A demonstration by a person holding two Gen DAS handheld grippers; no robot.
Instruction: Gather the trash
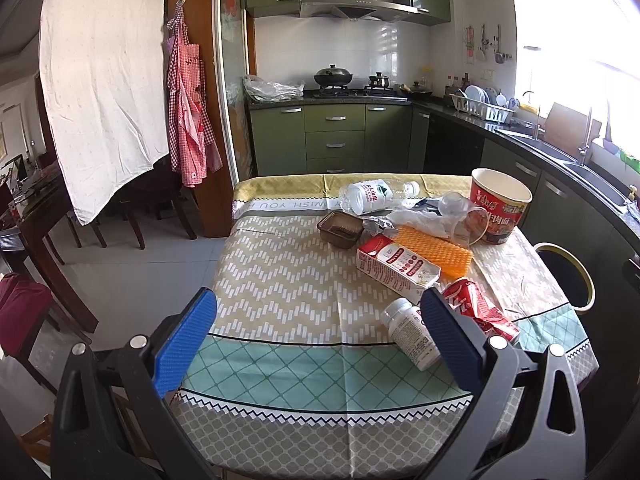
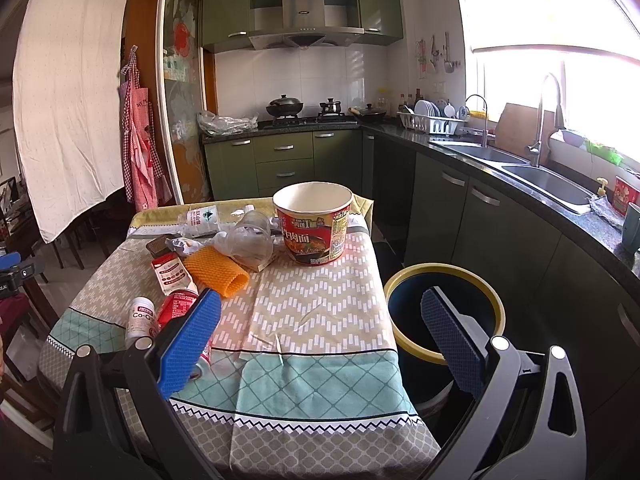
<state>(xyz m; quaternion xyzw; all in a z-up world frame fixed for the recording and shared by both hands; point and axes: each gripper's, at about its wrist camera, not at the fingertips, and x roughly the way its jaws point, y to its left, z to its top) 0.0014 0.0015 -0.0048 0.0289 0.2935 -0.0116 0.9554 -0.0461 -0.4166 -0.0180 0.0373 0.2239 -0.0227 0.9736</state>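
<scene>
Trash lies on a patterned tablecloth table (image 1: 280, 300): a white pill bottle (image 1: 408, 332), a crushed red can (image 1: 476, 308), a milk carton (image 1: 396, 266), orange foam netting (image 1: 432, 250), a brown plastic tray (image 1: 340, 230), a water bottle (image 1: 372, 196), a clear plastic cup (image 1: 464, 220) and a red noodle cup (image 2: 312, 226). A dark bin with a yellow rim (image 2: 444, 312) stands on the floor right of the table. My left gripper (image 1: 318, 334) is open and empty over the table's near side. My right gripper (image 2: 320, 336) is open and empty above the table's near right corner.
Green kitchen cabinets and a dark counter with sinks (image 2: 540, 176) run along the right. A stove with pots (image 1: 336, 80) is at the back. A dining table and chairs (image 1: 36, 216) stand to the left, past a hanging white cloth (image 1: 104, 80).
</scene>
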